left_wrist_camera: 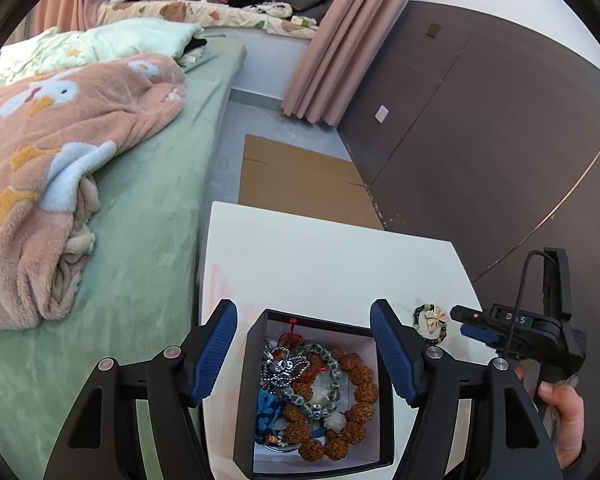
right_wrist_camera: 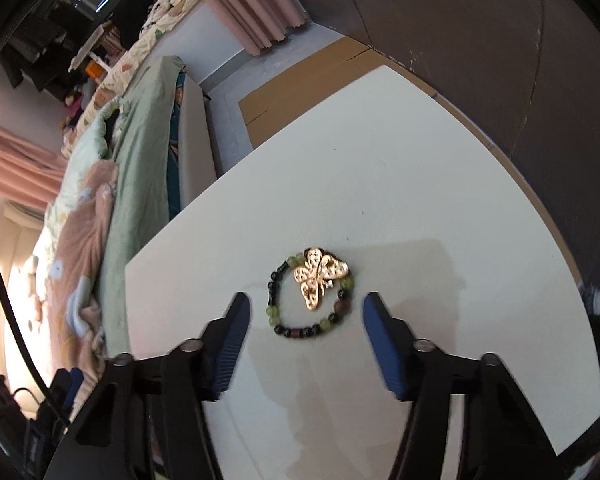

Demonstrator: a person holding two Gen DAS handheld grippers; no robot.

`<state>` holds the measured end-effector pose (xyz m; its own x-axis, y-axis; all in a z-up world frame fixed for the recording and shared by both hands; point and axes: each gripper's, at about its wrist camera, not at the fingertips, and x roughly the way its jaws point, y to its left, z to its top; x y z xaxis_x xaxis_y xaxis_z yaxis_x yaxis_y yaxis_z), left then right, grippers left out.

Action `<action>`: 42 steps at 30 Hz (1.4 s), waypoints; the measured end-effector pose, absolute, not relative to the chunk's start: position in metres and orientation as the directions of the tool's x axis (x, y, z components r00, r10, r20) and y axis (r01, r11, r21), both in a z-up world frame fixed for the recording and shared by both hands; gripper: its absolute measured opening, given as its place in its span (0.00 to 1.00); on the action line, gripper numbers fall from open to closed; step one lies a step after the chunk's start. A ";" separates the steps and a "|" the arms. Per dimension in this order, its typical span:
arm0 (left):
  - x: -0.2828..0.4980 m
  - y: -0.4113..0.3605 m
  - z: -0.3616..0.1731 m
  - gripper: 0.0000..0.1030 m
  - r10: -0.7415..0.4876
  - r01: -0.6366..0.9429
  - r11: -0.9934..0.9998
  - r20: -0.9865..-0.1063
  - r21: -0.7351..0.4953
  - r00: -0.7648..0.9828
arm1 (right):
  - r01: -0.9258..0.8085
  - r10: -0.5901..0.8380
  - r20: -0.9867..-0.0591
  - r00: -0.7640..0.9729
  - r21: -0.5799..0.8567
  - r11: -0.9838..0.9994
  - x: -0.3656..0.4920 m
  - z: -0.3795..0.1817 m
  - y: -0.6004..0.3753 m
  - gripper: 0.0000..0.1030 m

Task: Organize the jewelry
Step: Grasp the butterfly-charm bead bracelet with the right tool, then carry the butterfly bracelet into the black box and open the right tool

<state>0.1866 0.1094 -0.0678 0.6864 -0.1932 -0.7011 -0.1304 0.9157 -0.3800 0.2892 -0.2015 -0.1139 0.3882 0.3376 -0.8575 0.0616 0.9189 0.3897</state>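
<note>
Nearest my left gripper, its blue pads stood apart over a black box and touched nothing. Inside the box lay a heap of jewelry: a brown bead bracelet, a grey-green bead string, a silver chain and a blue piece. I noted the box sat on the white table, close to its near edge. To the right, my right gripper hung over the same table, jaws apart with nothing clamped. Just beyond its pads lay a small green-and-dark bead bracelet, flat on the table, with a gold butterfly resting on its far side. A hand held that gripper's grip. Farther off were cardboard on the floor, a bed with a pink blanket, and pink curtains.
</note>
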 end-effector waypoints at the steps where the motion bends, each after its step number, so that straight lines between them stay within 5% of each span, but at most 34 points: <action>1: 0.186 0.110 -0.068 0.68 -0.191 -0.132 0.916 -0.702 -0.379 0.686 | 0.057 0.324 -0.864 0.385 0.373 0.926 0.292 -0.115 -0.200 0.50; 15: 0.187 0.111 -0.068 0.68 -0.191 -0.142 0.913 -0.708 -0.383 0.680 | -0.158 0.066 -0.945 0.319 0.016 0.987 0.320 -0.133 -0.151 0.50; 18: 0.187 0.110 -0.065 0.68 -0.189 -0.143 0.913 -0.708 -0.381 0.680 | -0.176 0.032 -0.942 0.335 -0.029 0.984 0.319 -0.130 -0.148 0.38; 29: 0.175 0.114 -0.051 0.68 -0.184 -0.157 0.903 -0.690 -0.400 0.699 | -0.103 0.222 -0.895 0.386 0.197 0.975 0.296 -0.092 -0.182 0.34; 42: 0.164 0.124 -0.052 0.68 -0.126 -0.215 0.904 -0.711 -0.370 0.692 | -0.284 0.503 -0.742 0.443 0.416 0.864 0.250 -0.045 -0.137 0.35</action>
